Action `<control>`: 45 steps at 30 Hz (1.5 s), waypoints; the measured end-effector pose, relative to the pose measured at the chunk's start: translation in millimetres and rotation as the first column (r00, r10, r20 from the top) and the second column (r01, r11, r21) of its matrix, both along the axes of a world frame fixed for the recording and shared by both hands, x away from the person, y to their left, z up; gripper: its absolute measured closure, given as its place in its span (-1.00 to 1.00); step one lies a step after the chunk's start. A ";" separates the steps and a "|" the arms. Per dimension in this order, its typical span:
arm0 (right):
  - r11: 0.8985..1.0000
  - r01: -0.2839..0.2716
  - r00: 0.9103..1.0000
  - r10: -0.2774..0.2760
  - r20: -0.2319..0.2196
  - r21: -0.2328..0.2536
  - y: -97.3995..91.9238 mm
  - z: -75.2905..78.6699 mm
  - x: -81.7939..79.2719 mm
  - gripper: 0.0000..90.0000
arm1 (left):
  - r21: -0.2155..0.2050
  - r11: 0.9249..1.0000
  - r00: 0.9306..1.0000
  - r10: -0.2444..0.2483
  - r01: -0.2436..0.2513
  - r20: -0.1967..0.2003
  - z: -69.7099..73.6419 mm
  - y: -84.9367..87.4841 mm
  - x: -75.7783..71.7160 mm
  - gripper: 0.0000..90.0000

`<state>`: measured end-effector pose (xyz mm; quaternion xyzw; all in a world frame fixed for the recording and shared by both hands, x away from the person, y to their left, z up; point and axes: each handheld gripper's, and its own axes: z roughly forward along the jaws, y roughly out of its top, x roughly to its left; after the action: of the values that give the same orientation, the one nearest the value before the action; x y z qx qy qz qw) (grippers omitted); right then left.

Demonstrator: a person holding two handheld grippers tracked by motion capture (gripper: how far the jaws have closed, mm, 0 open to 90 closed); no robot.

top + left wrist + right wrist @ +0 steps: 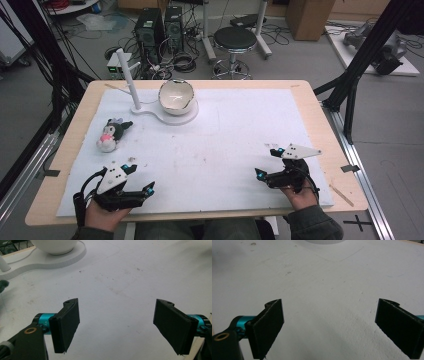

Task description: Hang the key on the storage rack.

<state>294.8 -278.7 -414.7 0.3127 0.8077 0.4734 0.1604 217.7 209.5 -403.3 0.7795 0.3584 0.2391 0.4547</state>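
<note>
Lower left of the high view: left claw (138, 178), black frame, teal tips, white three-cornered plate on top with a few dark dots, black cable looping off the back. Lower right: right claw (270, 163), same black build and teal accents, grey three-cornered plate, thin black cable. Dark olive sleeves at the bottom edge. Up close in the gripper views: flat matte black rectangular pads (65, 326), slightly ragged edges, teal cylinders behind them, a brass-ringed screw hole bottom left.

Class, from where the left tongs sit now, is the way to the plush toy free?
Probably yes: the left tongs are open, and only bare white mat lies between them and the plush toy.
</note>
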 end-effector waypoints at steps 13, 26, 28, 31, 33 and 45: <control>1.000 0.000 1.000 0.000 0.006 -0.002 -0.6 1.1 -3.2 -0.83 | -0.016 1.000 1.000 -0.005 0.005 0.005 1.1 -0.8 -0.4 -0.52; 1.000 0.009 1.000 -0.009 0.007 -0.006 -0.7 1.3 -4.8 -0.84 | -0.029 1.000 1.000 -0.010 0.010 0.008 2.3 -1.3 -0.5 -0.52; 1.000 0.013 1.000 -0.013 0.000 -0.007 -1.0 1.2 -5.3 -0.84 | -0.025 1.000 1.000 -0.010 0.010 0.013 3.0 -1.3 -0.2 -0.52; 1.000 0.013 1.000 -0.013 0.005 -0.004 -1.6 1.3 -5.3 -0.83 | -0.025 1.000 1.000 -0.013 0.013 0.013 3.3 -2.5 -0.3 -0.52; 1.000 0.012 1.000 -0.012 0.004 -0.003 -1.9 1.4 -5.3 -0.84 | -0.027 0.999 1.000 -0.018 0.018 0.012 3.5 -3.5 -0.2 -0.52; 1.000 0.008 1.000 -0.008 0.005 -0.007 -2.0 1.8 -7.6 -0.83 | -0.025 0.999 1.000 -0.025 0.026 0.006 5.2 -5.2 3.4 -0.52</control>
<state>287.2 -280.8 -412.9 0.3143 0.8076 0.4708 0.1652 221.1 204.3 -398.0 0.7776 0.3501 0.2310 0.4684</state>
